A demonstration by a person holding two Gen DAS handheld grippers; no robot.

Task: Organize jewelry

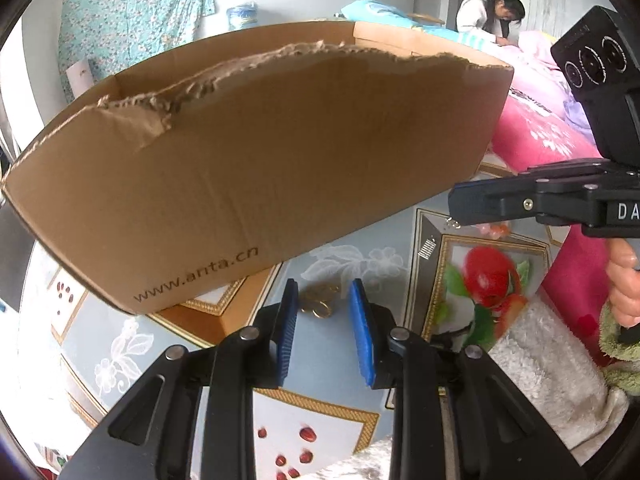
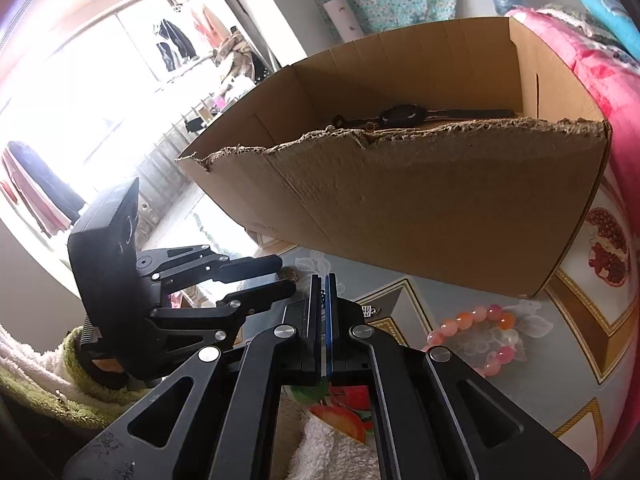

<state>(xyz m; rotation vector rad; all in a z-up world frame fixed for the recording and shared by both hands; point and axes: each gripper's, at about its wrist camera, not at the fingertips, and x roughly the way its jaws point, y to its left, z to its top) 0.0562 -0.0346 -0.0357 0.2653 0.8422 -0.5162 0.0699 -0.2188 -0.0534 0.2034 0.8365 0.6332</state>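
Your left claw (image 1: 324, 300) is a little apart with nothing in it, above the gold rings (image 1: 318, 304) on the worktop (image 1: 352, 364). Your right claw (image 2: 325, 280) is pressed together and empty. The pink bead bracelet (image 2: 476, 336) lies beside the cardboard box (image 2: 420, 200), and a black watch (image 2: 400, 114) is inside.

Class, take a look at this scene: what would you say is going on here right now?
A person holding a two-finger gripper in each hand is sorting jewelry on a patterned table beside a torn cardboard box. A black watch already lies inside the box. The left gripper is open and points down at gold rings on the table, with nothing gripped. The right gripper is shut, and whether it holds anything is unclear. A pink bead bracelet still sits on the table.
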